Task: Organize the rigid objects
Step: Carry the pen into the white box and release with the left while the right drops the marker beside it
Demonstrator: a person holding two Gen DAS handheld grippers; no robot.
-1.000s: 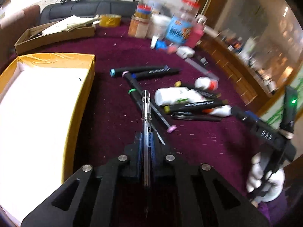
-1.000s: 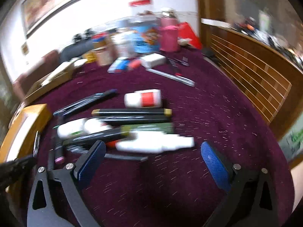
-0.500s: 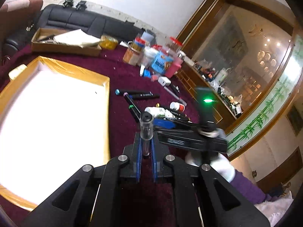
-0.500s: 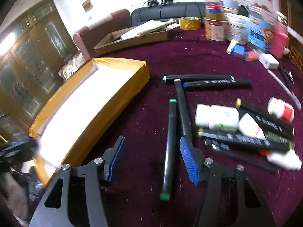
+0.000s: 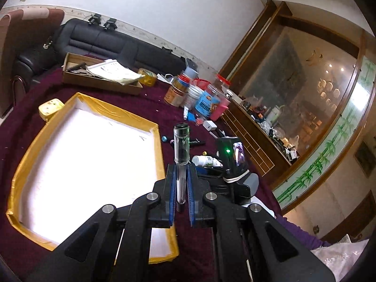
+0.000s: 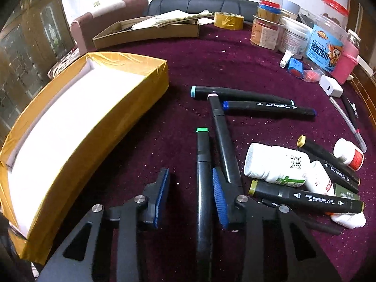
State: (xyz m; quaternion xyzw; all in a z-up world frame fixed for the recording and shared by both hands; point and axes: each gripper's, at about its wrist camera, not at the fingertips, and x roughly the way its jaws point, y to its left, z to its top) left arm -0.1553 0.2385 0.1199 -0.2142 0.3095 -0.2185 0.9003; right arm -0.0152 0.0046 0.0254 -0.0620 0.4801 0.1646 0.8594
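The gold-taped tray [image 6: 131,77] sits on the maroon-covered worktop [image 6: 258,70]; its white floor looks bare in both views, though glare washes it out. The left tool [image 5: 181,185] is clamped on a clear pen [image 5: 181,150], which stands up between the blue pads just beside the tray's near right corner. The right tool [image 6: 190,195] is down over the worktop with its jaws closing; a black marker with a green cap [image 6: 203,164] lies between them, hard against the right-hand pad [image 6: 218,197], while the other pad stands apart from it.

To the right of that marker lie more black markers [image 6: 258,101], a white pill bottle with a green label [image 6: 275,164] on its side, and a small white bottle with a red band [image 6: 350,154].

Behind the tray a shallow cardboard box [image 6: 145,35] holds folded papers [image 6: 178,17]. Beside it are a roll of yellow tape [image 6: 228,20], a clear jar with a red lid and blue label [image 6: 326,44] and other tubs and tins.
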